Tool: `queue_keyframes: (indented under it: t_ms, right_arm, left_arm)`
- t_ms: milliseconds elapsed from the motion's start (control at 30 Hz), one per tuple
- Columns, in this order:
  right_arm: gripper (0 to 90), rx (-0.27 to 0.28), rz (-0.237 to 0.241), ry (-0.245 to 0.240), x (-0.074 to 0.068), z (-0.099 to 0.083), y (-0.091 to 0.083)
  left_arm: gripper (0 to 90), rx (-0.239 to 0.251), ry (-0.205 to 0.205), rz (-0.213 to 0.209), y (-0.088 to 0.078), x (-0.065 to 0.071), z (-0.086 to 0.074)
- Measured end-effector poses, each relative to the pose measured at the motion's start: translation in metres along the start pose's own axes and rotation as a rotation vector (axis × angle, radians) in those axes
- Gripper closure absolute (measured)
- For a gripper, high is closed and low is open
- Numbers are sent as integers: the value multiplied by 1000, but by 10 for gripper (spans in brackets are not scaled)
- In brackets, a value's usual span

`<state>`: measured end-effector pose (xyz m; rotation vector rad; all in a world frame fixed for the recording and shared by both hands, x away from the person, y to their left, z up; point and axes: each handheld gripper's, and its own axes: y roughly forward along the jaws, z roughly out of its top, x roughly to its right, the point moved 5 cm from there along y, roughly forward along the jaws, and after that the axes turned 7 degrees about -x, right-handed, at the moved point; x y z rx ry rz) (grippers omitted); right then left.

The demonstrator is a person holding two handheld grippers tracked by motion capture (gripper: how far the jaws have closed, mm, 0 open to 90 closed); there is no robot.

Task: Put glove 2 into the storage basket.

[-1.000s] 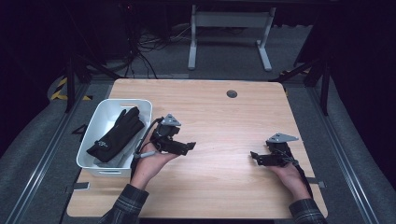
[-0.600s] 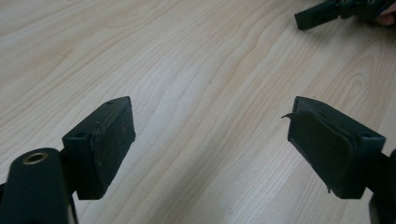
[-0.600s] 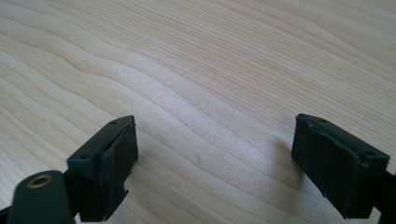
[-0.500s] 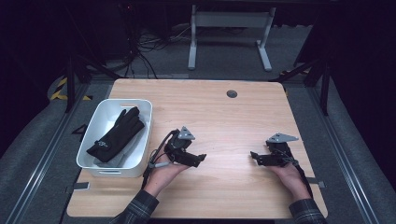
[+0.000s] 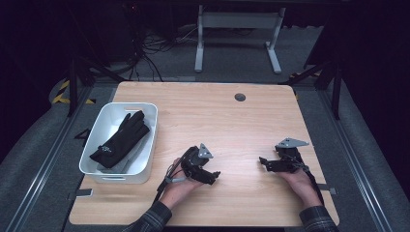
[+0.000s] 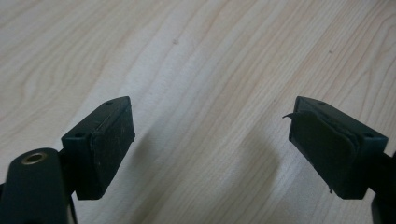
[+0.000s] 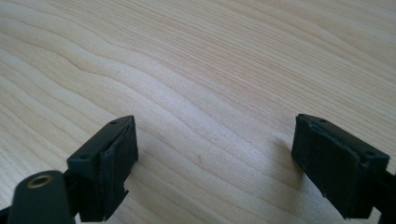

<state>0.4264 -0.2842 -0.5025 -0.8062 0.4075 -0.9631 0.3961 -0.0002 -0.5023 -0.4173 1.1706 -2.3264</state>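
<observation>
The left hand-held gripper [image 5: 216,174] has moved right, jaws wide and empty, well apart from the glove [image 5: 121,140].

We are looking at a lab-style recording bay: a bare wooden table [image 5: 227,121] with a cable grommet [image 5: 240,97] is standing on grey carpet, metal rails [image 5: 43,159] are running along both sides, hazard tape [image 5: 62,92] is marking the floor, and loose cables [image 5: 150,48] are trailing past a white desk frame [image 5: 237,34] in darkness.
</observation>
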Motion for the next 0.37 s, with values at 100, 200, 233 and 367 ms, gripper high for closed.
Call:
queue_keyframes:
  t_ms: [100,200,233,367]
  right_arm:
    - [148,-1,1,0,0,0,0]
    - [148,-1,1,0,0,0,0]
    - [149,-1,1,0,0,0,0]
    - [148,0,2,-1,0,0,0]
  left_arm:
    - [122,-16,20,19,5,3,-1]
    - [115,16,22,22,7,4,-3]
    - [112,27,25,19,7,4,-4]
    - [111,36,27,17,7,4,-5]
